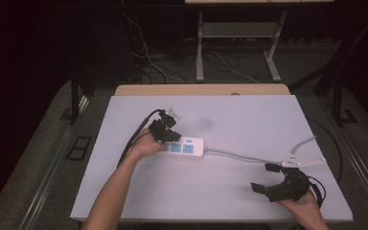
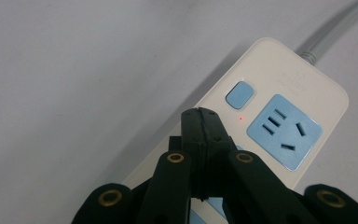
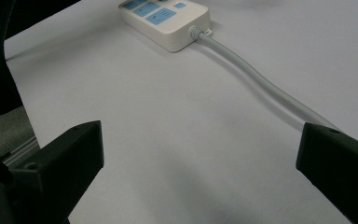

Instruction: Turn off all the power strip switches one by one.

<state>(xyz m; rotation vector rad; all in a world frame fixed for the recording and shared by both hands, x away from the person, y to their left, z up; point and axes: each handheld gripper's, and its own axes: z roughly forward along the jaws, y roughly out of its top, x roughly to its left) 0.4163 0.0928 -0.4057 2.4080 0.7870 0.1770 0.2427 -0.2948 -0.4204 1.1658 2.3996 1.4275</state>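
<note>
From the high view we saw a pale table (image 1: 220,191) with a white power strip (image 1: 191,147) lying just left of the frame's centre, its blue sockets facing up. A grey cord (image 1: 239,155) ran from the strip's right end toward the lower right of the frame. The left gripper (image 1: 165,129) sat at the strip's left end, held by a hand whose forearm rose from the bottom edge. In the left gripper view we found its jaws pressed together with nothing between them, their tip poised over the strip's top face, just below a blue switch (image 2: 240,94) and a small red light (image 2: 240,118); we could not tell whether they touched the strip. The right gripper (image 1: 267,177) rested at the lower right of the high view, well apart from the strip. In the right gripper view its jaws stood wide apart and empty above the bare table, with the cord (image 3: 261,88) passing between them farther off.
</note>
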